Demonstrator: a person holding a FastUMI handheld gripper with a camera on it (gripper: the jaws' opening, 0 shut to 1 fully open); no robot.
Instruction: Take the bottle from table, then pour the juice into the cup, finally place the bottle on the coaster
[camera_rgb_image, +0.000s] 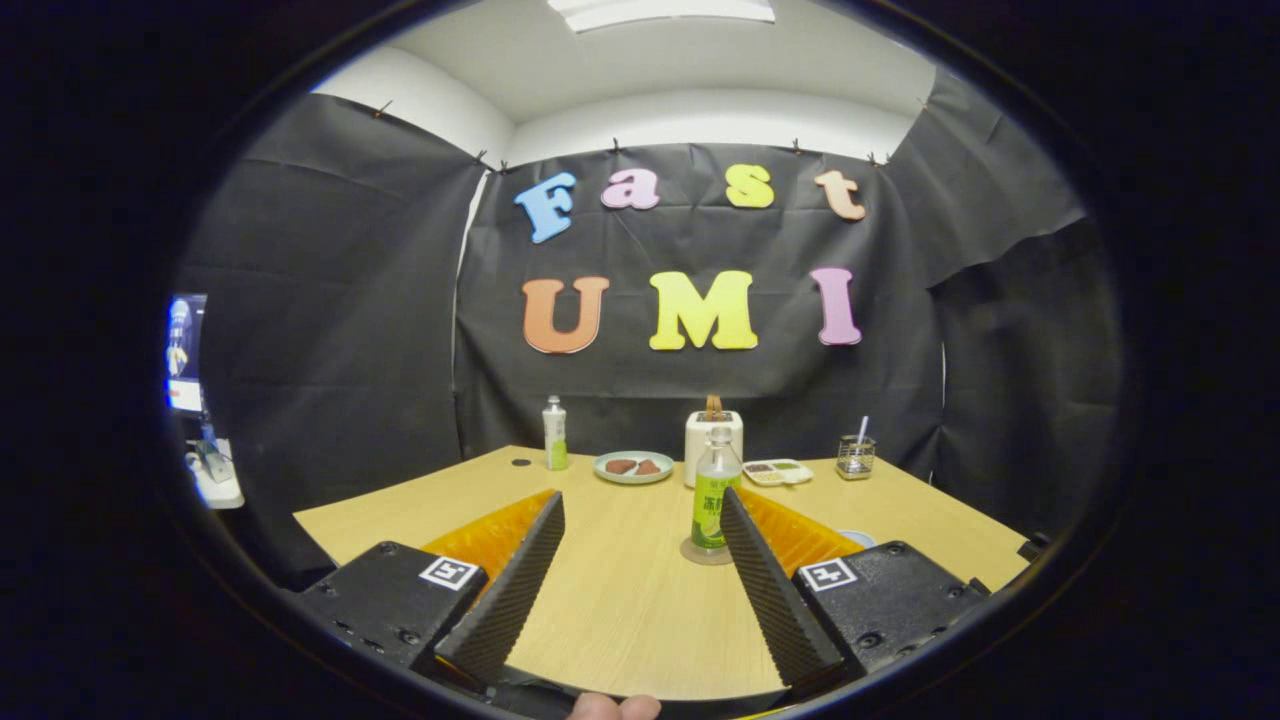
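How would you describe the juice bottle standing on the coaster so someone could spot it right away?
On the wooden table, look just ahead of the open tool, close by its right finger. There a clear bottle with a green label stands upright on a round coaster. Unlike the smaller bottle far back left, it stands in front of the toaster.

Gripper (640, 505) level, pointing fwd, fingers spread wide apart w/ nothing between them. Fingertip of person's hand (612, 707) just behind gripper base.
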